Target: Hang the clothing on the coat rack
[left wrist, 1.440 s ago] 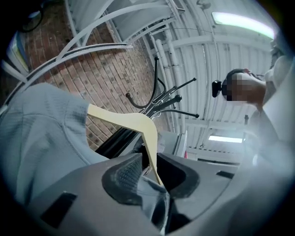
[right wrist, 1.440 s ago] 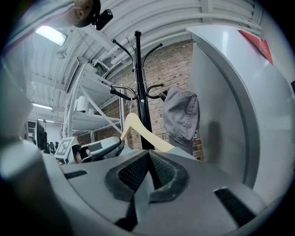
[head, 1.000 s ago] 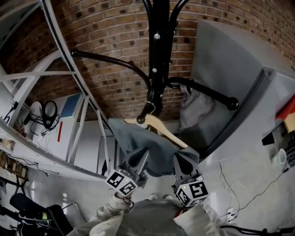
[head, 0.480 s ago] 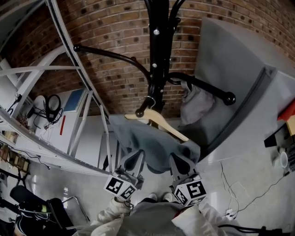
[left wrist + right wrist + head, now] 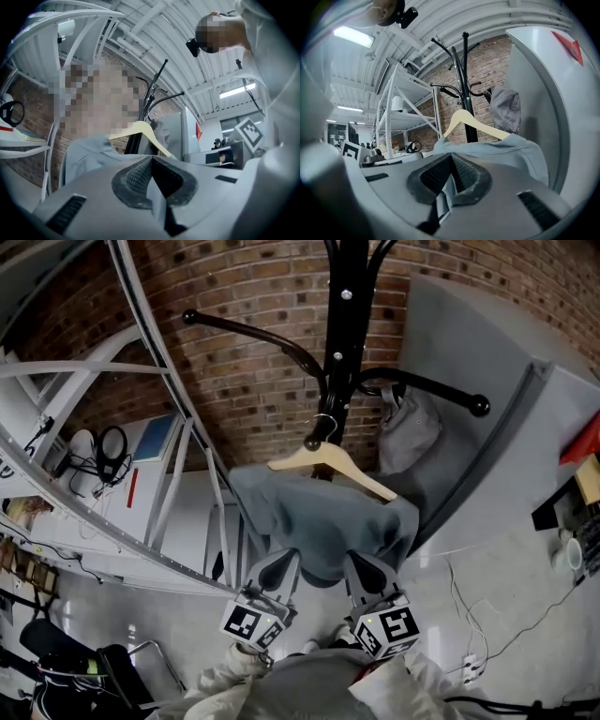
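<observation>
**Head view: garment on its hanger, held at the coat rack**

The grey garment (image 5: 323, 521) is hanging over a wooden hanger (image 5: 330, 463) directly in front of the coat rack (image 5: 345, 324). The hanger's hook is lying against the rack's black pole; whether it is catching there cannot be told. Below the rack, the left gripper (image 5: 279, 561) and the right gripper (image 5: 366, 563) are each pinching the garment's lower hem, pads pressing together on the cloth. A second grey item (image 5: 410, 432) is dangling from the rack's right arm, with a brick wall (image 5: 253, 381) behind the rack.

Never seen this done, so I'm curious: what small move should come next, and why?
Probably raise both grippers slightly, lifting the hook of the wooden hanger toward the bare arm of the coat rack. The left gripper and right gripper clamp the grey garment; the hook catches nothing yet, lower than the arms.
</observation>
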`<control>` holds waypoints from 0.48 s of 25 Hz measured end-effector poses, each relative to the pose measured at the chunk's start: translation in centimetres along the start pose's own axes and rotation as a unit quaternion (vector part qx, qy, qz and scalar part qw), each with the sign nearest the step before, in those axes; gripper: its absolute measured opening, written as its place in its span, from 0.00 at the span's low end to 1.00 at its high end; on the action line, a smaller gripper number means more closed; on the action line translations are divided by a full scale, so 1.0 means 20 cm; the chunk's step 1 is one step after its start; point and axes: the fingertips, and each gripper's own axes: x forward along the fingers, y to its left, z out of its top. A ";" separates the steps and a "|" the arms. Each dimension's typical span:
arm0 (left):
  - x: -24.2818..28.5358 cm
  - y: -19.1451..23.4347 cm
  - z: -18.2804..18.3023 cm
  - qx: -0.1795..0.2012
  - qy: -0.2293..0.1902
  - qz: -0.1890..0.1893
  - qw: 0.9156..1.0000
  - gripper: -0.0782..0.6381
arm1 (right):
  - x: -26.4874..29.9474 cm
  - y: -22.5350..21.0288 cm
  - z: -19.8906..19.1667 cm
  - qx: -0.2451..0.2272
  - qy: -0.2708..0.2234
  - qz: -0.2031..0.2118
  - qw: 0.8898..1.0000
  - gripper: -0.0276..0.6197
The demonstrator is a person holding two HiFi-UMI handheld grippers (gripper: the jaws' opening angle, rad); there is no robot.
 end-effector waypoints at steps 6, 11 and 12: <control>-0.23 0.01 0.05 0.007 -0.006 -0.009 1.000 0.12 | -0.09 0.21 -0.04 -0.005 -0.005 -0.027 1.000 0.08; -0.34 -0.01 0.05 0.003 -0.002 -0.008 1.000 0.12 | -0.17 0.30 -0.06 -0.009 -0.007 -0.047 0.999 0.08; -0.35 -0.02 0.05 0.002 -0.002 -0.010 1.000 0.12 | -0.18 0.31 -0.06 -0.011 -0.007 -0.050 0.999 0.08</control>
